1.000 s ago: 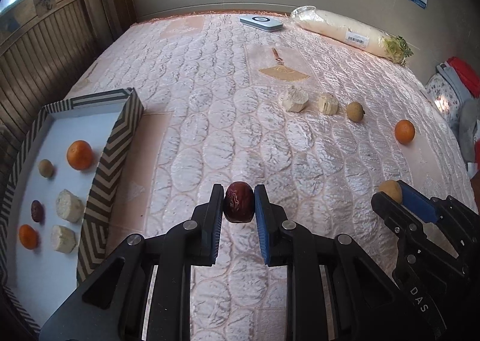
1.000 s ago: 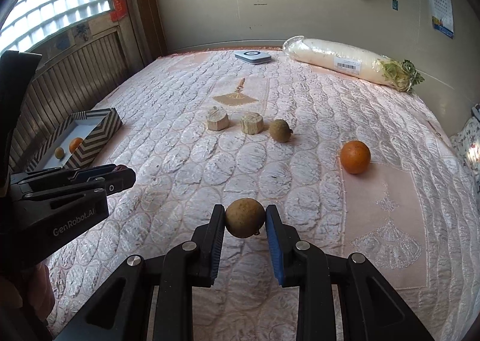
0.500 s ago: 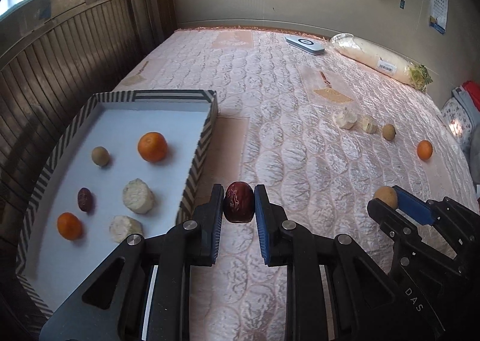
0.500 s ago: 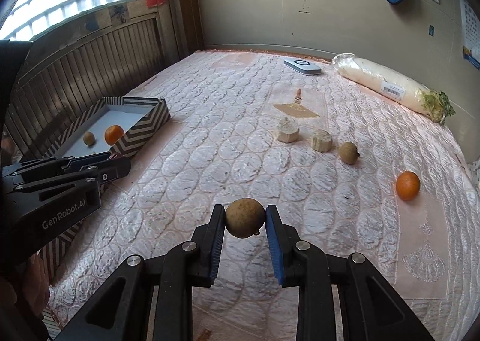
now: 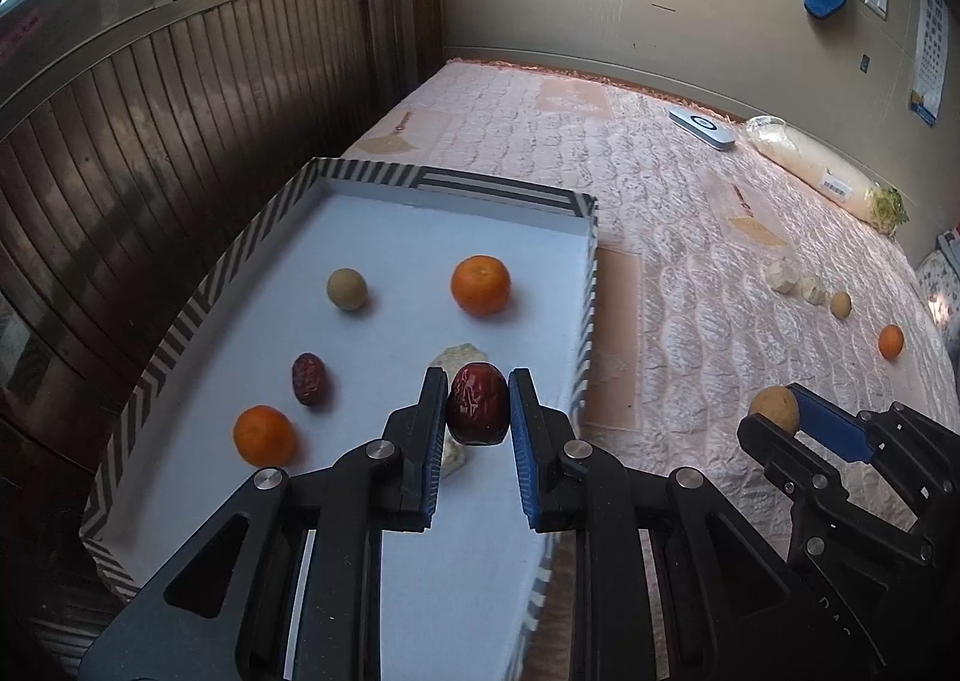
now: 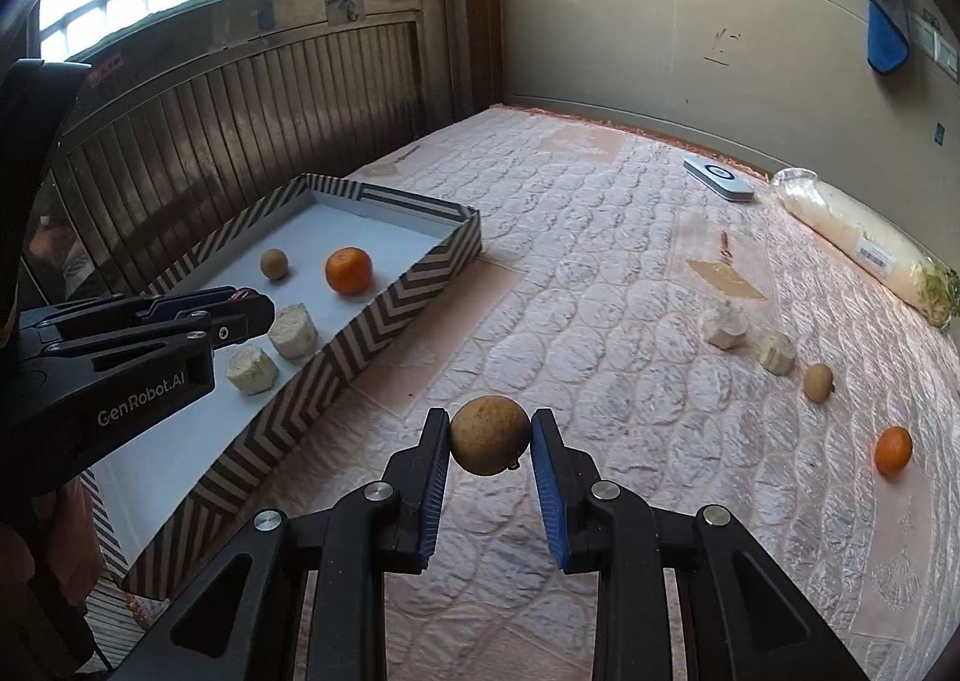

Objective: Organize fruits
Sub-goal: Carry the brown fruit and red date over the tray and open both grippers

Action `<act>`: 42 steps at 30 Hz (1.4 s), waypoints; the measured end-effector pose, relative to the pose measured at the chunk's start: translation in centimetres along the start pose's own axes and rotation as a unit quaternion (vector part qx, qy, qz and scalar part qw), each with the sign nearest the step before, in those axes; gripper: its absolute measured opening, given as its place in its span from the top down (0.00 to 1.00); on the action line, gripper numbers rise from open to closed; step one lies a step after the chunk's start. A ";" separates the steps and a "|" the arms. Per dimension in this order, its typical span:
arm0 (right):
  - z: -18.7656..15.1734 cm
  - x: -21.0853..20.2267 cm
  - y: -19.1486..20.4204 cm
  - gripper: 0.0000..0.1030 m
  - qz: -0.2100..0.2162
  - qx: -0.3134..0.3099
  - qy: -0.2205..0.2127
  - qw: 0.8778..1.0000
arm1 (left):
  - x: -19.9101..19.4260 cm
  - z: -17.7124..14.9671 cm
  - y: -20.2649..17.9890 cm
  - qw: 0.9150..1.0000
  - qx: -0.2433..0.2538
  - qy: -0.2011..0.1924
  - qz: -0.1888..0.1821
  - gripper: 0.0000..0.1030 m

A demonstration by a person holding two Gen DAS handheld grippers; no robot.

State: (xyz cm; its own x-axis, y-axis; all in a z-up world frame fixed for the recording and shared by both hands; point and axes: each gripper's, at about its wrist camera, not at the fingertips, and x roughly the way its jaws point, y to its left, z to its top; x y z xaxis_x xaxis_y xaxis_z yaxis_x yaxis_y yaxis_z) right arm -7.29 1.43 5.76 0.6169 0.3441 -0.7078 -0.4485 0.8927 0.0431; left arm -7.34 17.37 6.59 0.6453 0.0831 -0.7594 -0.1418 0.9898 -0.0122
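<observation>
Over the striped tray (image 5: 585, 285), my left gripper (image 5: 478, 406) pinches a red date (image 5: 478, 402); my right gripper (image 6: 490, 441) clamps a longan (image 6: 490, 443) above the quilt (image 6: 600, 285). Released from this height, I judge the date could roll into the cream chunk (image 5: 459, 354) beneath.

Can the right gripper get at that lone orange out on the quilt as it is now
Probably not yet: the way to the orange on the quilt looks free, but the right gripper is already shut on a brown fruit.
</observation>
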 end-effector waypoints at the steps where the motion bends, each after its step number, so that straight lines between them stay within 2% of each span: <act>1: 0.2 0.1 0.5 0.74 0.003 -0.005 0.000 1.000 | 0.0 -0.1 0.5 1.000 -0.004 0.000 0.003 0.81; 14: 1.7 1.3 8.6 0.74 0.067 -0.078 0.006 0.995 | 0.9 0.2 6.6 0.998 -0.055 0.011 0.027 0.81; 22: 1.6 3.1 12.8 0.74 0.108 -0.113 0.027 0.987 | 2.3 0.4 8.3 0.997 -0.067 0.034 0.015 0.81; 34: 1.0 5.9 15.0 0.74 0.119 -0.137 0.058 0.982 | 3.7 0.5 8.7 0.996 -0.068 0.055 0.000 0.81; 42: 1.0 7.2 14.6 0.74 0.136 -0.117 0.066 0.982 | 4.2 0.5 8.9 0.995 -0.074 0.067 -0.008 0.79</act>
State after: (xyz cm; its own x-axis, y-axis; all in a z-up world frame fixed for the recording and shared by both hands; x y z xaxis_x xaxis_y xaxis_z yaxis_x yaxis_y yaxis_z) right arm -8.77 17.27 1.96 0.3711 0.5059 -0.7787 -0.7305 0.6768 0.0915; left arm -5.48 26.62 3.63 0.5439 0.0420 -0.8381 -0.2487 0.9620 -0.1131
